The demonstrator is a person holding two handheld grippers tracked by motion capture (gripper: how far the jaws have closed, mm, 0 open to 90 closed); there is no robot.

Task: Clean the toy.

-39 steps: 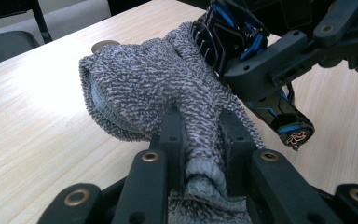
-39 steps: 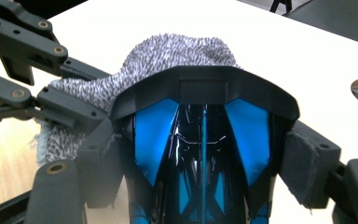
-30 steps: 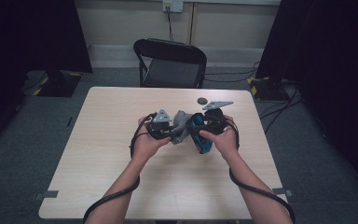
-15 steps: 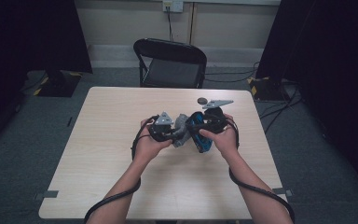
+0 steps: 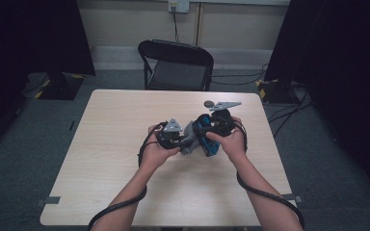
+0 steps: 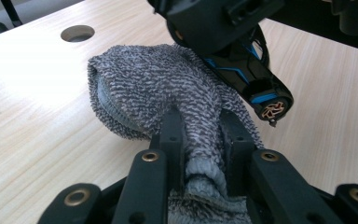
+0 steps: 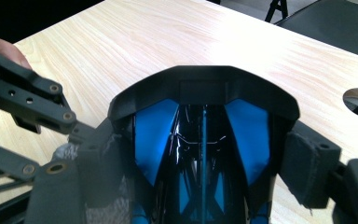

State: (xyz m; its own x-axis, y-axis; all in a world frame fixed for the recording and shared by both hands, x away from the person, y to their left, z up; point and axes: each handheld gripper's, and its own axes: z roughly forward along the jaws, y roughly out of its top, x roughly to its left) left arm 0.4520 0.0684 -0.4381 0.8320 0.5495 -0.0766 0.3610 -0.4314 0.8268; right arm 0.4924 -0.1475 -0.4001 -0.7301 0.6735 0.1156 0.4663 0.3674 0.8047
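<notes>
The right hand-held gripper [image 5: 211, 137] is clamping a black-and-blue toy car [image 7: 204, 154] across its body — in the right gripper view the car's long axis is running straight away along the jaws. In the left gripper view its copper-coloured tip is pointing down and to the right. The left hand-held gripper [image 6: 203, 140] is pinching a grey terry cloth [image 6: 168, 88] tight, the cloth lying against the car above the middle of the table [image 5: 125, 120], near a round hole [image 6: 77, 33].
</notes>
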